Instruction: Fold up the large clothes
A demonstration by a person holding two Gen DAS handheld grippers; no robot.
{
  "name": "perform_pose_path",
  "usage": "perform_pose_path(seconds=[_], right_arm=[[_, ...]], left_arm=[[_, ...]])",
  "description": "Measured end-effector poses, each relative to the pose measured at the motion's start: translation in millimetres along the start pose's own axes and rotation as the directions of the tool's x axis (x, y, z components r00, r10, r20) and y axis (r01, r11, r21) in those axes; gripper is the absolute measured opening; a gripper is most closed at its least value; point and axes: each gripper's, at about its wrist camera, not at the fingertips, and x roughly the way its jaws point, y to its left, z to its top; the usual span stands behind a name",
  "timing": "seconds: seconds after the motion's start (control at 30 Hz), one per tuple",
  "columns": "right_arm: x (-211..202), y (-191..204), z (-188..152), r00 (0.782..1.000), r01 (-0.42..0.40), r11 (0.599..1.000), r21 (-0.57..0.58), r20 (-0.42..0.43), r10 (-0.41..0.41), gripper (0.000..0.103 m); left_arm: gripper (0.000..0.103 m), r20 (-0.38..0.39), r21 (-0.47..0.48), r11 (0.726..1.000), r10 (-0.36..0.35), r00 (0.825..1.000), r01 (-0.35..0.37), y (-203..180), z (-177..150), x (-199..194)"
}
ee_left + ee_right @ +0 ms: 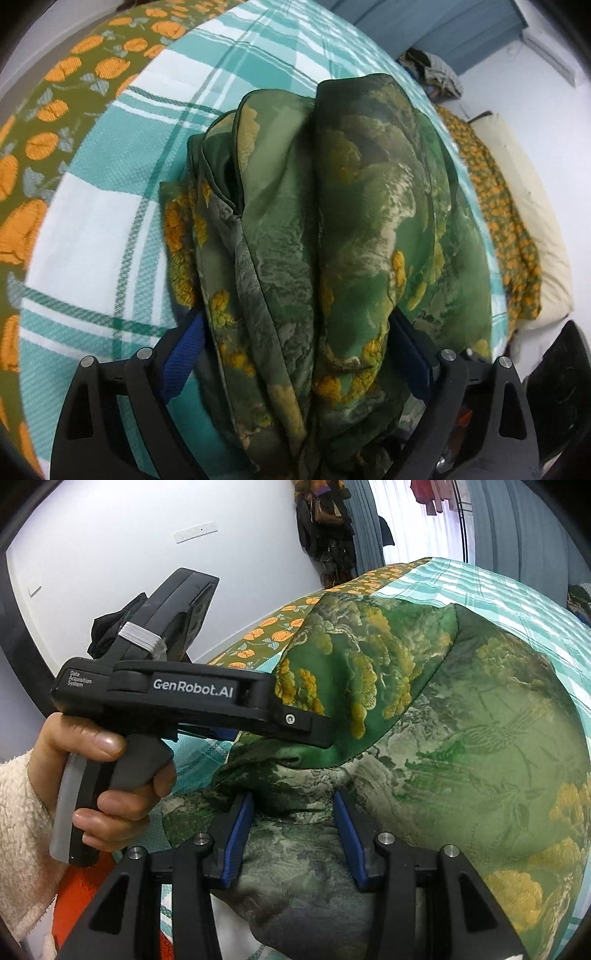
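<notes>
Two grippers on one garment, and you've got both buried in it. The green patterned garment [332, 229] lies bunched on the teal plaid bed cover [110, 229], filling the middle of the left wrist view from mid-frame down to the bottom edge.

Your left gripper [295, 354] points up the frame along the cloth, its blue pads [183, 354] spread wide with a thick roll of fabric filling the gap between them. Whether they are actually pressing it, you cannot tell from here.

Over in the right wrist view, your right gripper [293, 834] sits low at bottom centre, fingers parted, blue pads [236, 834] either side of a dark fold of the same garment [461, 738]. The cloth lies between them, but a firm pinch isn't visible.

Left of centre in that view, your left hand [110, 782] wraps the grey handle, thumb on top, fingers curled beneath, a fleecy cream sleeve [18, 830] at the wrist. The black tool body runs level toward the right, its tip pushed into a raised flap of the garment.

An olive bedspread with orange flowers [48, 110] edges the upper left, and a cream pillow [532, 221] sits at the right.
</notes>
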Motion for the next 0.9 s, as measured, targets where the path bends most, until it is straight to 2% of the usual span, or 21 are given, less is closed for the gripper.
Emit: perform_pose_path(seconds=[0.17, 0.3, 0.37, 0.43, 0.5, 0.57, 0.6, 0.63, 0.7, 0.73, 0.77, 0.83, 0.9], right_arm=[[-2, 0, -3, 1.0, -0.001, 1.0, -0.006, 0.007, 0.001, 0.046], [-2, -6, 0, 1.0, -0.009, 1.0, 0.006, 0.001, 0.009, 0.046], [-3, -8, -2, 1.0, -0.014, 1.0, 0.012, -0.001, 0.014, 0.046], [-2, -12, 0, 1.0, -0.016, 1.0, 0.021, -0.001, 0.016, 0.046], [-4, -16, 1, 1.0, -0.028, 0.999, 0.035, 0.001, 0.028, 0.046], [-10, -19, 3, 0.999, -0.052, 0.997, 0.049, 0.009, 0.052, 0.046], [-18, -23, 6, 0.998, -0.069, 0.996, 0.064, 0.009, 0.069, 0.046], [-26, -28, 7, 0.997, -0.078, 0.994, 0.082, 0.008, 0.077, 0.046], [-57, -46, 7, 0.994, -0.105, 0.985, 0.134, 0.036, 0.101, 0.046], [-70, -57, 5, 0.992, -0.115, 0.981, 0.157, 0.06, 0.107, 0.05], [-86, -73, -1, 0.991, -0.12, 0.974, 0.19, 0.088, 0.105, 0.06], [-114, -114, -19, 0.99, -0.091, 0.954, 0.286, 0.134, 0.054, 0.07], [-125, -159, -40, 0.993, -0.044, 0.915, 0.401, 0.122, -0.006, 0.072]], left_arm=[[0.103, 0.041, 0.002, 0.995, 0.104, 0.994, -0.104, -11, -4, 0], [0.103, 0.068, -0.039, 0.995, 0.093, 0.993, -0.091, -4, -10, 3], [0.103, 0.049, -0.068, 0.996, 0.052, 0.997, -0.049, 5, -10, 10], [0.103, 0.008, -0.12, 0.992, -0.043, 0.999, 0.044, 19, -9, 21], [0.103, -0.018, -0.197, 0.968, -0.162, 0.987, 0.156, 36, -7, 32], [0.103, -0.024, -0.211, 0.958, -0.202, 0.979, 0.193, 39, -6, 34], [0.099, -0.028, -0.207, 0.958, -0.208, 0.978, 0.198, 36, -6, 34], [0.086, -0.03, -0.206, 0.955, -0.223, 0.974, 0.213, 35, -6, 33], [0.075, -0.028, -0.202, 0.954, -0.234, 0.972, 0.223, 32, -5, 30], [0.07, -0.028, -0.195, 0.954, -0.237, 0.971, 0.227, 31, -6, 28], [0.069, -0.028, -0.191, 0.954, -0.239, 0.971, 0.23, 29, -6, 28], [0.068, -0.028, -0.181, 0.955, -0.243, 0.97, 0.234, 31, -7, 27], [0.068, -0.027, -0.179, 0.956, -0.242, 0.97, 0.234, 29, -3, 28]])
